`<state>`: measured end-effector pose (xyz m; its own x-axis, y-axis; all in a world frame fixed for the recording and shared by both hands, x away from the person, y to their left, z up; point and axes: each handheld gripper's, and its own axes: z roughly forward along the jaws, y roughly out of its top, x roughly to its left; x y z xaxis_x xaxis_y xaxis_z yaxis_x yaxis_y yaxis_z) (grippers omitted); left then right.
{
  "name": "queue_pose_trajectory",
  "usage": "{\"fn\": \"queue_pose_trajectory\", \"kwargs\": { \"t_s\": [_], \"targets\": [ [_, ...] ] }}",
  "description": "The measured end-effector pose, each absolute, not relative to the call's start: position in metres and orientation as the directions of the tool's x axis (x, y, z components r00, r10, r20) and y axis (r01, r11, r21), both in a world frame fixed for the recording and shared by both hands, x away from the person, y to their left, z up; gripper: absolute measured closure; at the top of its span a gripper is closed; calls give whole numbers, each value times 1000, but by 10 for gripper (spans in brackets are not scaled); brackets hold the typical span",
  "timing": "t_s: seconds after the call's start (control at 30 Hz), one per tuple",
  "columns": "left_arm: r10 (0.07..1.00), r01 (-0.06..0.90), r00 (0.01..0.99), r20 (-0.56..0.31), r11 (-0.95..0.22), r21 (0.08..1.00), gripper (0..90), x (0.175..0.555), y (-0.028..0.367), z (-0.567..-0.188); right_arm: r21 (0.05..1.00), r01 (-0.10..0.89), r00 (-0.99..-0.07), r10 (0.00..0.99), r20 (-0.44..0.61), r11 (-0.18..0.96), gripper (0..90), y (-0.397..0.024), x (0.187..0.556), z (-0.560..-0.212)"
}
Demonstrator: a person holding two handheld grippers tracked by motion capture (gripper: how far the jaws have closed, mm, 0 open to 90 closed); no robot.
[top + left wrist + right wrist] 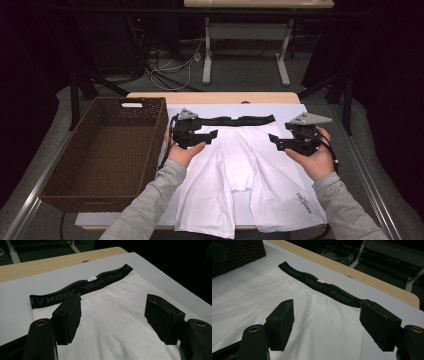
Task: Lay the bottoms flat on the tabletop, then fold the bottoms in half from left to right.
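A pair of white boxer shorts lies flat on a white sheet, its black lettered waistband at the far side and its legs toward me. My left gripper hovers over the shorts' left hip, pointing right, with its jaws apart and nothing between them. My right gripper hovers over the right hip, pointing left, also open and empty. In the left gripper view, the left gripper frames the shorts and waistband. In the right gripper view, the right gripper stands over the shorts below the waistband.
A brown wicker basket stands at the left of the table, beside the sheet. The wooden table edge runs along the back. Beyond it are white table legs and cables on the floor.
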<state>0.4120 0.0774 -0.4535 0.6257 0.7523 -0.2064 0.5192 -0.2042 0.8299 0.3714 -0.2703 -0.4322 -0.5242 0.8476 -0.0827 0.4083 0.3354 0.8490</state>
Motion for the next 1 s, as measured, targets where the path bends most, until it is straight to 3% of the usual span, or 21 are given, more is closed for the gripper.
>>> {"fn": "queue_pose_trajectory", "kwargs": {
  "t_s": [0.3,0.53,1.0],
  "targets": [
    [783,530,577,-234,-142,836,235,431,89,-453,840,420,-525,847,-83,343,283,-269,399,-435],
    [797,549,553,-241,-131,825,235,446,90,-459,838,454,-507,861,-35,302,311,-270,424,-437],
    [834,590,503,-227,-140,795,305,475,95,-483,827,477,-468,882,-50,299,407,-267,457,-453]
  ]
}}
